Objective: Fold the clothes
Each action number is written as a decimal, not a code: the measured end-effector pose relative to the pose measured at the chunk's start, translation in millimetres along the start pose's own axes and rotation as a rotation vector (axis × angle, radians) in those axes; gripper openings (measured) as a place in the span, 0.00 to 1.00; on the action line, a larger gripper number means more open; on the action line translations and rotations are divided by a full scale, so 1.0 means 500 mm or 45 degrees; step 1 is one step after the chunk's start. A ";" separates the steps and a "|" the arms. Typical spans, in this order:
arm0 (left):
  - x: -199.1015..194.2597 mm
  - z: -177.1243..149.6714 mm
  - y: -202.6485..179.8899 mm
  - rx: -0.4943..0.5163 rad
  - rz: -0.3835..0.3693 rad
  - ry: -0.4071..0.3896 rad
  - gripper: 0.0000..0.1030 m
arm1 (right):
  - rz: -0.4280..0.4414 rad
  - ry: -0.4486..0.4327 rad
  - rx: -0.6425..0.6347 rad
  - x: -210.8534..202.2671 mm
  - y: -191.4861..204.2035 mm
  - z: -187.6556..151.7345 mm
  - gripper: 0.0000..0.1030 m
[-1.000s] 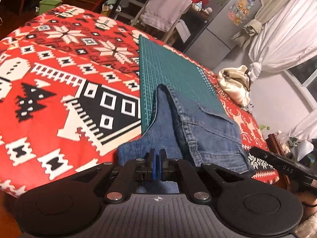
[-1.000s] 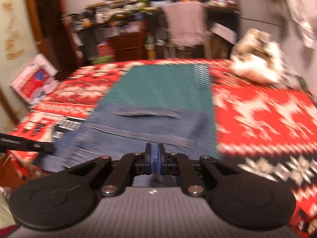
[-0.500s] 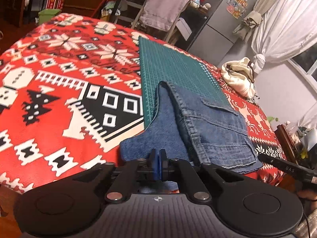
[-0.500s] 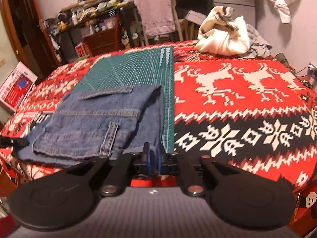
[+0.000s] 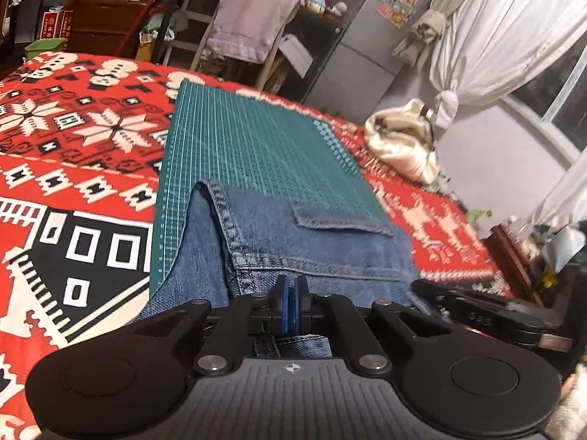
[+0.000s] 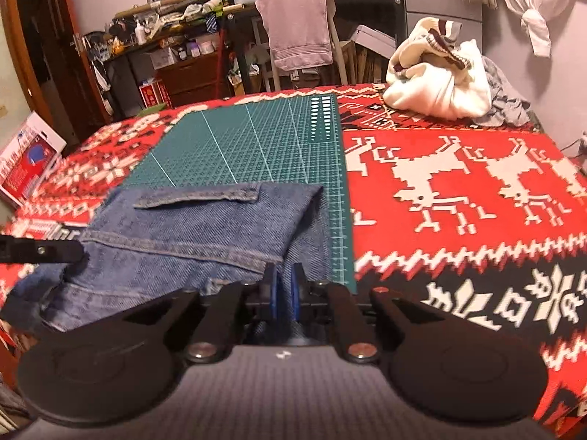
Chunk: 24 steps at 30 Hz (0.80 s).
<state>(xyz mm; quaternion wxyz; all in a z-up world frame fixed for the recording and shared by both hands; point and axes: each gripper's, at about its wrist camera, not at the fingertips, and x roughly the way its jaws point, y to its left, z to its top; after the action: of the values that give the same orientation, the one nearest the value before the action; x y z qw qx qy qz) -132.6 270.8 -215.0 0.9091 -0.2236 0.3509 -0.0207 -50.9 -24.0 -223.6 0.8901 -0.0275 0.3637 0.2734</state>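
Observation:
Blue jeans [image 5: 312,242] lie folded on the near end of a green cutting mat [image 5: 256,146], hem and pocket flap upward. My left gripper [image 5: 291,293] is shut at the jeans' near edge, with denim and a belt loop bunched right under its pads. In the right wrist view the jeans [image 6: 190,227] fill the left foreground on the mat [image 6: 249,146]. My right gripper [image 6: 284,286] sits at their near right part, pads a narrow gap apart with denim in it. Each gripper's fingers show in the other view: the right one's [image 5: 477,317] and the left one's [image 6: 55,251].
A red patterned tablecloth [image 6: 458,220] covers the table around the mat. A bundle of white clothes [image 6: 436,84] lies at the far right corner. Beyond the table's far edge stand a chair with a towel draped over it [image 6: 297,25] and cluttered shelves.
The right gripper swung from over the jeans' middle to their near right part, and its pads now stand slightly apart on denim. The left gripper stayed shut and closed in on the jeans' near edge.

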 end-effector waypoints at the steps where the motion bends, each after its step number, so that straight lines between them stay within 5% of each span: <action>1: 0.003 -0.003 0.001 0.001 0.006 0.006 0.02 | -0.018 0.006 -0.018 -0.002 -0.001 -0.004 0.07; 5: -0.010 -0.002 0.009 0.007 0.026 0.005 0.02 | -0.033 0.027 -0.010 -0.013 -0.015 -0.004 0.07; 10: -0.020 0.027 0.009 0.005 0.025 -0.060 0.02 | -0.018 -0.078 0.012 -0.038 -0.008 0.031 0.07; 16: 0.038 0.072 0.013 -0.014 0.045 -0.065 0.02 | 0.010 -0.078 -0.021 0.013 0.023 0.075 0.08; 20: 0.061 0.067 0.032 -0.018 0.135 -0.046 0.02 | -0.015 -0.021 0.040 0.062 0.001 0.063 0.07; 24: 0.051 0.055 0.052 -0.059 0.109 -0.045 0.02 | 0.012 -0.032 0.134 0.060 -0.031 0.042 0.08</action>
<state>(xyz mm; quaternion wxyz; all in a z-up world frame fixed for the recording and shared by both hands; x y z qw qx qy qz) -98.6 299.9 -224.0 0.9098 -0.2299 0.3442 0.0302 -12.3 -17.8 -230.6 0.8934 0.0243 0.3666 0.2585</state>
